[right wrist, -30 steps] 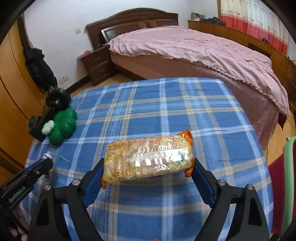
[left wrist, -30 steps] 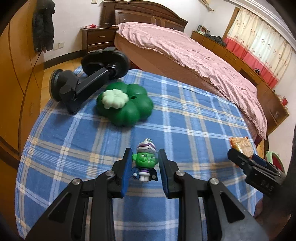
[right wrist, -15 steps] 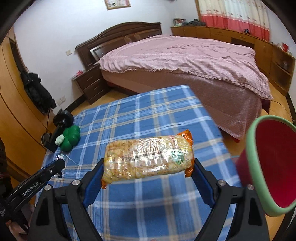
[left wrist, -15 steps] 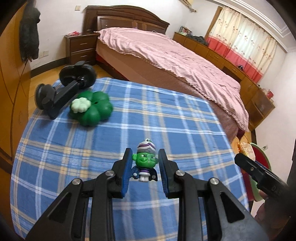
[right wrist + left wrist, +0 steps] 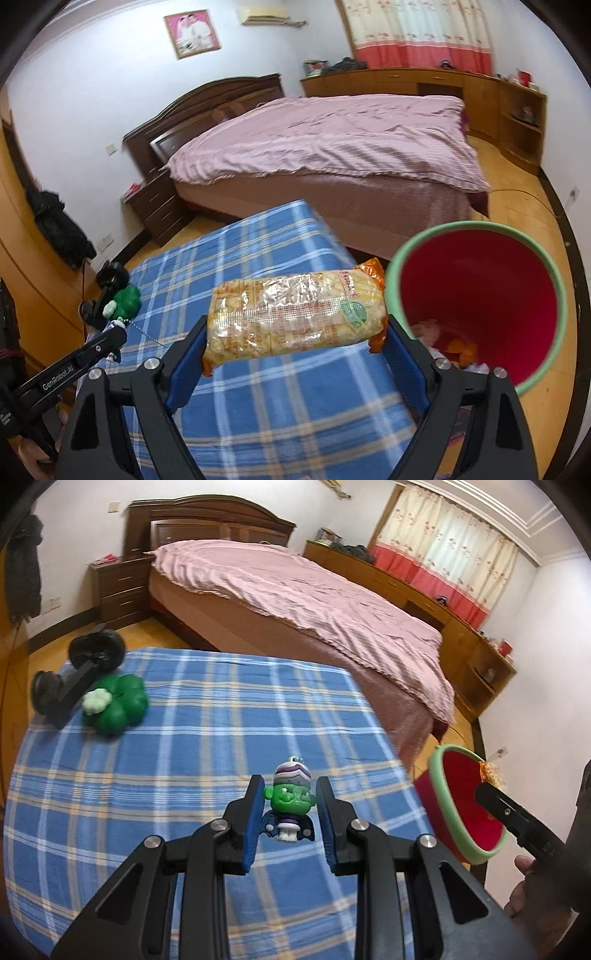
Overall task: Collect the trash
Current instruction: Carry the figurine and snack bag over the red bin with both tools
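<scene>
the left tongs [image 5: 290, 805] are narrowly set and grasp a small green-faced figure toy [image 5: 290, 805] between the two blue pads; the toy stands upright in the grip, lifted above the blue checked cloth of the table [image 5: 207, 738]. the right tongs [image 5: 295, 332] stand wide and are clenched on a long snack packet [image 5: 295, 314], one pad at each end, the packet lying across them and a little tilted. it is in the air, over the near right corner of the table.

just to the right of the right tongs, lower on the floor, stands the red bin [image 5: 480, 295] with a pale green rim; some rubbish lies on its bottom. the orange end of the packet is very near the rim, but i cannot tell if they touch. in the left wrist view the same bin is to the right of the left tongs, beyond the table edge, with the right tongs over it.

far ahead and left of the left tongs, a green clover-shaped thing [image 5: 114, 709] lies on the table against a black holder [image 5: 74, 679].

compared with a second ago, both grips are unchanged. both views have swung to the right: the bin, then barely seen at the edge, is now large beside the packet, and the clover thing is further away.
</scene>
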### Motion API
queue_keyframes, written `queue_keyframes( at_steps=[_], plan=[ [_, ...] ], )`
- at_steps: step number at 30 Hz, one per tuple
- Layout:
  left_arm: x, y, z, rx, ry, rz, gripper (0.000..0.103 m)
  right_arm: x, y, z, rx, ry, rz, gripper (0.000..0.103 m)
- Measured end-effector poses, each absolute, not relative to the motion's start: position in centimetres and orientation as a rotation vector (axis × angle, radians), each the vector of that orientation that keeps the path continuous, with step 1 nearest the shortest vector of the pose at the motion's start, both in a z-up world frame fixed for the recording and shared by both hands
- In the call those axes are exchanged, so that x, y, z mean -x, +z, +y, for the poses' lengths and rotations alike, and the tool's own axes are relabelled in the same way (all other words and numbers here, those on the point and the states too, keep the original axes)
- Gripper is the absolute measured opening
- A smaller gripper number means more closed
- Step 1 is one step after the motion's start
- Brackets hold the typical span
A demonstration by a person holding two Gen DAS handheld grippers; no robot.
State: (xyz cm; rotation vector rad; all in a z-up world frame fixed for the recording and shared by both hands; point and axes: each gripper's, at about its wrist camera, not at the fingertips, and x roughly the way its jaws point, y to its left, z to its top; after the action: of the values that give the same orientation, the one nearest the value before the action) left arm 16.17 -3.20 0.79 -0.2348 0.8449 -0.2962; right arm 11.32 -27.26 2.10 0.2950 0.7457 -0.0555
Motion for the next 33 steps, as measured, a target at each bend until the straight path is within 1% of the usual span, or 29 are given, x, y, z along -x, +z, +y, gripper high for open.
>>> queue_keyframes(
  at_steps=[14, 33],
  plan=[
    [-15.4, 2.1, -9.5, 0.188, -0.407, 0.849, 0.028, -7.1, 1.8, -35.3, -0.391, -0.207, 0.703, 0.09],
    [-16.1, 0.9, -17.9, 0.1, -0.55, 0.907, 0.028, -6.0, -2.6, -42.6, -0.469, -0.348, 0.762, 0.09]
  ],
)
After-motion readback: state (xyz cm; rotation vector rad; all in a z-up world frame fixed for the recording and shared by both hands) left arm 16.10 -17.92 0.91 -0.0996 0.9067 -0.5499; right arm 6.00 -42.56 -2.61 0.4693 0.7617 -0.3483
